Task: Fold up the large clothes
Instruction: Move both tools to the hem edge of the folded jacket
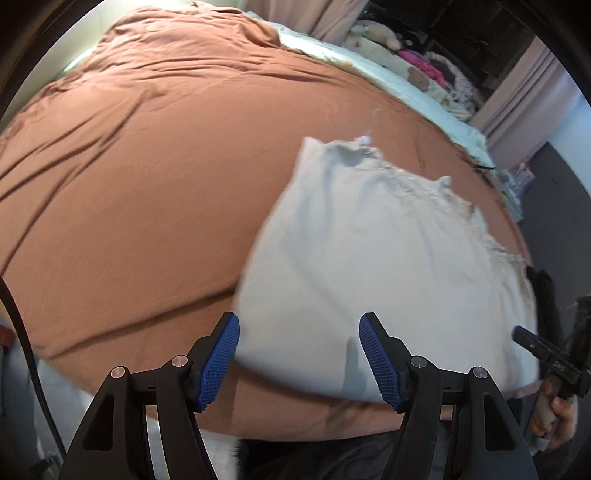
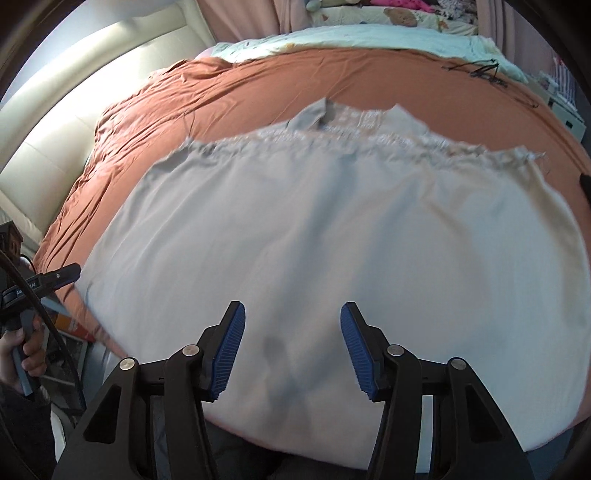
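A pale grey-white garment (image 1: 373,258) lies spread flat on the rust-brown bed cover (image 1: 147,177), its frayed hem toward the far side. In the left wrist view it fills the right half, and my left gripper (image 1: 299,325) hovers open above its near left corner with nothing between the blue pads. In the right wrist view the garment (image 2: 332,229) covers most of the bed cover (image 2: 155,122). My right gripper (image 2: 293,314) stands open over its near middle, holding nothing. Each view shows the other gripper held in a hand at its edge.
A light green blanket (image 2: 369,40) and soft toys (image 1: 373,33) lie along the far side of the bed. A cream padded headboard (image 2: 74,103) stands at the left. Black cords (image 2: 480,70) rest on the cover at the far right. Pink curtains (image 1: 524,92) hang behind.
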### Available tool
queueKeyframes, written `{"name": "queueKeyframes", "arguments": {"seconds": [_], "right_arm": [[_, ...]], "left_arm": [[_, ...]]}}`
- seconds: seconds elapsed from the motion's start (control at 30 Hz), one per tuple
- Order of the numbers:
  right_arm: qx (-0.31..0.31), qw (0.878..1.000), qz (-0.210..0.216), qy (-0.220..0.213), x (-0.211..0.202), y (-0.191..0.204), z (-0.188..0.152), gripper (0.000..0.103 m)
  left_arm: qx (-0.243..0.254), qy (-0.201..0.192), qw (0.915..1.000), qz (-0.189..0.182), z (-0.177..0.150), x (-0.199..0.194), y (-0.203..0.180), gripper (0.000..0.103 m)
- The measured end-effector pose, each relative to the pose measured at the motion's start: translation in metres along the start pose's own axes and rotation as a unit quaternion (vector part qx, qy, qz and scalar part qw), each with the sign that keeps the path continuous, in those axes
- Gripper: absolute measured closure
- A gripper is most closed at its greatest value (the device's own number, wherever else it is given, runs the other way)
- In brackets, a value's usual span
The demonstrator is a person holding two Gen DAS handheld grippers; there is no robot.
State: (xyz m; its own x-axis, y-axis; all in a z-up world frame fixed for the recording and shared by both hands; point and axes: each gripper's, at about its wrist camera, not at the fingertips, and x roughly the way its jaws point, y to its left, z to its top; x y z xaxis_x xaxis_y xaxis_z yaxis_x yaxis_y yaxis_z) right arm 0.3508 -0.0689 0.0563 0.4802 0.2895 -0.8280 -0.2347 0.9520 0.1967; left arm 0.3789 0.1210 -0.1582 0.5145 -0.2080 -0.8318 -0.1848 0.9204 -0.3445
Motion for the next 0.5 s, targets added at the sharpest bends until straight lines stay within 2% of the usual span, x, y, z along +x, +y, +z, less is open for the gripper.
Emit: {"name": "queueKeyframes", "arguments": {"seconds": [0.03,0.2,0.33,0.5], "right_arm": [[-0.001,1.0,-0.001,0.003,0.005,0.001,-0.004,0.052],[0.004,1.0,-0.007,0.023,0.025,0.001,-0.017,0.056],[0.019,1.0,-0.009,0.015,0.028,0.0,-0.027,0.057],[0.037,0.999,-0.001,0.011,0.02,0.005,-0.043,0.061]], "left_arm": [[-0.005,0.003,1.0,0.008,-0.002,0.001,0.006,0.034],[-0.049,0.014,0.9985,-0.02,-0.011,0.004,0.038,0.034],[-0.073,0.02,0.9952,-0.062,-0.015,0.004,0.045,0.034],[-0.129,0.031,0.9842,-0.118,-0.017,0.012,0.054,0.034]]}}
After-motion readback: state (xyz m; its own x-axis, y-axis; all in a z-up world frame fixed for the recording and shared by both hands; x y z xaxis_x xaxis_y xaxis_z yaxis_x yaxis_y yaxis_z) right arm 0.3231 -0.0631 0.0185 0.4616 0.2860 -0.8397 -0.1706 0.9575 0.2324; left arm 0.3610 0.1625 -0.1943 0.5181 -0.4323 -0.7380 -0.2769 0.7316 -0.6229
